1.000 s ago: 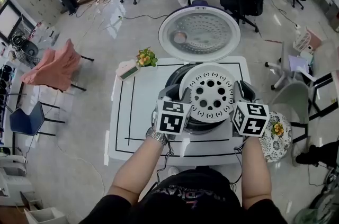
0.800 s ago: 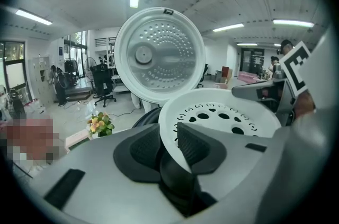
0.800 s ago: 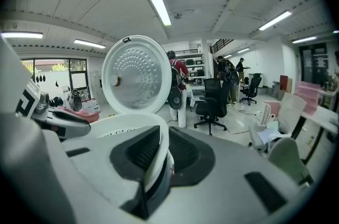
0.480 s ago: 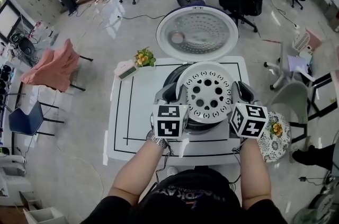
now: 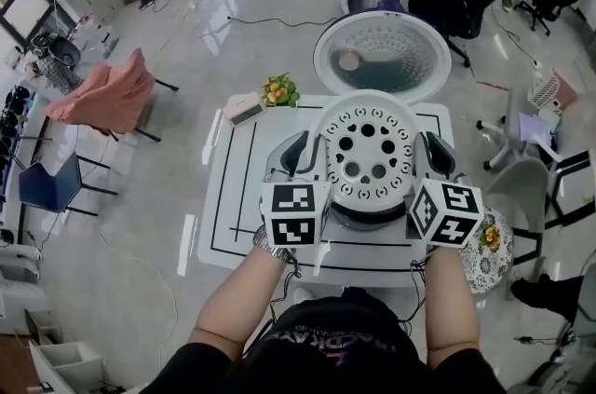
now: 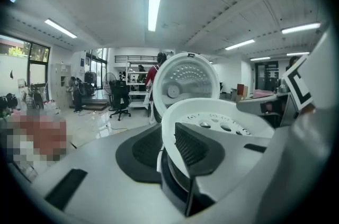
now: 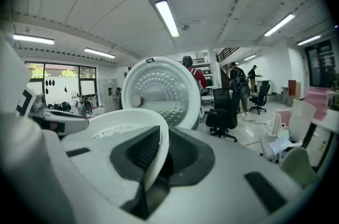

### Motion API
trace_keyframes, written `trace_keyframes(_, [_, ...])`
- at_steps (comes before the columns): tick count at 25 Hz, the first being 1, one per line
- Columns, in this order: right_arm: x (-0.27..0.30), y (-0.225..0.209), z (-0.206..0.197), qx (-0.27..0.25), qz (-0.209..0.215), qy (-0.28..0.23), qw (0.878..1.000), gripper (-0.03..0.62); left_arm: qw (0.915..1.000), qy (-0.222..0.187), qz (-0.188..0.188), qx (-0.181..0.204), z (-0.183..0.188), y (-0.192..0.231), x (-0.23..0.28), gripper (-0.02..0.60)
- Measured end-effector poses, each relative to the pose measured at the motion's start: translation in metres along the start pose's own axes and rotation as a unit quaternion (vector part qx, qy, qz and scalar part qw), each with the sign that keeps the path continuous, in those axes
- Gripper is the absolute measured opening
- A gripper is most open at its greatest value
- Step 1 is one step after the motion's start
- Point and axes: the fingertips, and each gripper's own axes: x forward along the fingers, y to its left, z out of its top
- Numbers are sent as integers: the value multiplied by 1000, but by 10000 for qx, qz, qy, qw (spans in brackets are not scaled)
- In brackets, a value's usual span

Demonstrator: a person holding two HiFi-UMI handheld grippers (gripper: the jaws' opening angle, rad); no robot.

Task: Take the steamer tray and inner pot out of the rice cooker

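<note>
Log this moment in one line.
left tool: jaws just closed further, gripping steamer tray rim | right tool: gripping opposite rim | tray above rice cooker

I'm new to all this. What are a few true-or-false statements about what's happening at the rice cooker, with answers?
1. The left gripper and the right gripper each clamp the rim of the steamer tray. True; the left gripper's jaws have just been closing on that rim.
2. The cooker lid is shut. False: it stands open.
3. The steamer tray is a solid plate. False: it is full of round holes.
4. A small plant with yellow flowers stands on the table. True.
</note>
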Motion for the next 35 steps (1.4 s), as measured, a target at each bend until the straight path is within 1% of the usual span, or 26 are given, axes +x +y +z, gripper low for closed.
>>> trace_keyframes(5, [0,63,17,-202,393,-250,9987,54,9989,-175,409,-120,1,52,-39,77])
trace_keyframes(10, [9,148,28,-407,967,-296,9940,54,9947,-274,952,-268,-2,121,-93,78])
trace_keyframes(15, [14,233,16,-553,1398,-183,9885,54,9896,-208,1364,-417,-24,186,-144,78])
trace_keyframes(20, [12,298,1,-638,1643,-32,9843,54,9856,-106,1595,-546,-47,234,-187,80])
trace_keyframes(23, [11,323,-8,-684,1724,42,9826,54,9842,-51,1666,-595,-60,252,-202,81])
trace_keyframes(28, [14,351,-26,-750,1811,179,9804,54,9822,76,1742,-704,-83,273,-215,81])
trace_keyframes(31, [23,357,-36,-760,1839,286,9796,54,9815,153,1745,-771,-94,281,-211,81])
trace_keyframes(35, [43,356,-51,-760,1831,415,9793,54,9811,220,1735,-828,-107,288,-193,81])
